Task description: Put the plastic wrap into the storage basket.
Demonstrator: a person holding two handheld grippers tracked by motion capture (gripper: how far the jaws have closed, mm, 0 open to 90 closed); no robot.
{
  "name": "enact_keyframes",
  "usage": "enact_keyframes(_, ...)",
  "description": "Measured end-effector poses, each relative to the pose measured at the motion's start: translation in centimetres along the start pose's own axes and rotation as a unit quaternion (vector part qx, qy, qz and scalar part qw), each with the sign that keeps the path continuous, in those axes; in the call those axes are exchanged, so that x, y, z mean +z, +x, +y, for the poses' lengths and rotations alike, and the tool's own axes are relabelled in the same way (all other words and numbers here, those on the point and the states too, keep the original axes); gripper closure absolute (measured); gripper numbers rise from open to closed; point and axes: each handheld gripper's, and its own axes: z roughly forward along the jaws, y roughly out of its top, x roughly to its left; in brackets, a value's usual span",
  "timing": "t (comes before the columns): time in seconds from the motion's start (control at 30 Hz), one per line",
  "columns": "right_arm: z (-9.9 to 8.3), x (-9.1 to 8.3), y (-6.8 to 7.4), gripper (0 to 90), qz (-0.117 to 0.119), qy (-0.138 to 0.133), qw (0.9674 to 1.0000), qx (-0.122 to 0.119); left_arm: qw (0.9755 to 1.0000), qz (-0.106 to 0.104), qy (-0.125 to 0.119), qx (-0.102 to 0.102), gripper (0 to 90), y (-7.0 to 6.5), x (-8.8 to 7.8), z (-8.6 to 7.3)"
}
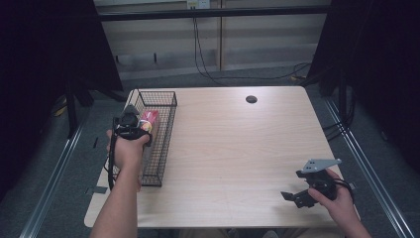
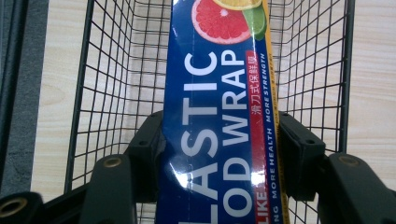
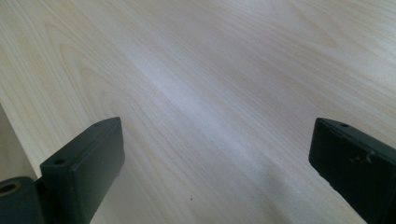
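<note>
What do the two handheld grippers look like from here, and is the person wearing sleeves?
Both are black. The left gripper has blocky black jaws with brass-coloured pivot rivets, and a black cable trails down along the forearm. The right gripper carries a grey three-cornered plate on top; one rectangular pad looks scuffed. Both forearms are bare, with no sleeves visible.

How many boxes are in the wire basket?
1. The plastic wrap box sits inside the wire basket at the table's left side, clamped by the left gripper. More could be hidden behind the hand.
</note>
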Motion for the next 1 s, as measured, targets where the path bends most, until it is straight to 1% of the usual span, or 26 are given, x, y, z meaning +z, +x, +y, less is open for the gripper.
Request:
enact_keyframes(0.07,0.0,0.0,0.0,3.1,0.001,-0.001,1.0000,-0.001,1.0000,0.000,0.003,0.000,42.7,0.0,0.1,0.0)
enact_keyframes(0.1,0.0,0.0,0.0,3.1,0.001,-0.001,1.0000,-0.002,1.0000,-0.001,0.003,-0.004,42.5,-0.1,0.2,0.0)
enact_keyframes(0.13,0.0,0.0,0.0,3.1,0.001,-0.001,1.0000,-0.001,1.0000,0.000,0.006,0.002,42.1,0.0,0.2,0.0)
enact_keyframes(0.17,0.0,0.0,0.0,3.1,0.001,-0.001,1.0000,-0.001,1.0000,0.001,0.007,-0.004,42.1,-0.1,0.3,0.0)
enact_keyframes(0.2,0.0,0.0,0.0,3.1,0.000,-0.001,1.0000,-0.001,1.0000,0.001,0.009,0.000,41.9,0.0,0.3,0.1)
enact_keyframes(0.23,0.0,0.0,0.0,3.1,0.002,-0.002,1.0000,-0.001,1.0000,-0.001,0.008,-0.005,41.8,-0.1,0.3,0.0)
enact_keyframes(0.27,0.0,0.0,0.0,3.1,0.001,-0.001,1.0000,-0.002,1.0000,0.001,0.009,-0.001,41.7,-0.1,0.3,0.1)
enact_keyframes(0.33,0.0,0.0,0.0,3.1,0.001,-0.001,1.0000,-0.001,0.9999,0.000,0.008,-0.006,41.3,-0.2,0.3,0.1)
enact_keyframes(0.37,0.0,0.1,0.0,3.1,0.000,-0.001,1.0000,-0.001,1.0000,0.001,0.009,-0.002,41.1,-0.1,0.3,0.1)
enact_keyframes(0.43,0.0,0.0,0.0,3.1,0.000,-0.001,1.0000,0.000,1.0000,0.000,0.010,-0.001,40.6,0.0,0.3,0.1)
enact_keyframes(0.5,0.0,0.0,0.0,3.1,-0.001,0.003,1.0000,-0.002,0.9999,-0.003,0.009,-0.008,40.0,0.0,0.3,0.1)
enact_keyframes(0.53,0.0,0.0,0.0,3.1,-0.001,0.003,1.0000,-0.003,0.9999,-0.003,0.010,-0.004,39.4,0.1,0.2,0.1)
enact_keyframes(0.57,0.0,0.0,0.0,3.2,-0.001,0.003,1.0000,-0.002,0.9999,-0.004,0.009,-0.010,38.7,0.0,0.1,0.2)
enact_keyframes(0.63,0.0,0.0,0.0,3.1,0.002,0.001,1.0000,-0.002,0.9999,-0.003,0.012,-0.011,36.3,0.0,0.0,0.2)
enact_keyframes(0.7,0.0,0.0,0.0,3.1,-0.001,0.001,1.0000,-0.004,0.9999,-0.001,0.015,-0.008,32.2,0.0,-0.1,0.3)
enact_keyframes(0.73,0.0,0.0,0.0,3.1,0.000,0.001,1.0000,-0.003,0.9999,0.001,0.013,-0.004,31.4,0.1,-0.1,0.3)
enact_keyframes(0.83,0.0,-0.1,0.0,3.1,-0.001,0.000,1.0000,0.000,0.9999,-0.005,0.009,-0.010,29.5,-0.1,-0.3,0.2)
enact_keyframes(0.87,0.0,-0.1,0.0,3.1,0.000,-0.001,1.0000,0.000,0.9999,-0.005,0.009,-0.005,29.3,-0.1,-0.4,0.2)
enact_keyframes(0.97,0.0,-0.1,0.0,3.1,0.000,-0.003,1.0000,-0.002,0.9999,-0.012,0.007,-0.005,27.5,-0.2,-0.8,0.2)
enact_keyframes(1.0,0.0,-0.1,0.0,3.1,-0.001,-0.002,1.0000,-0.002,0.9999,-0.010,0.006,-0.002,27.1,-0.2,-1.0,0.2)
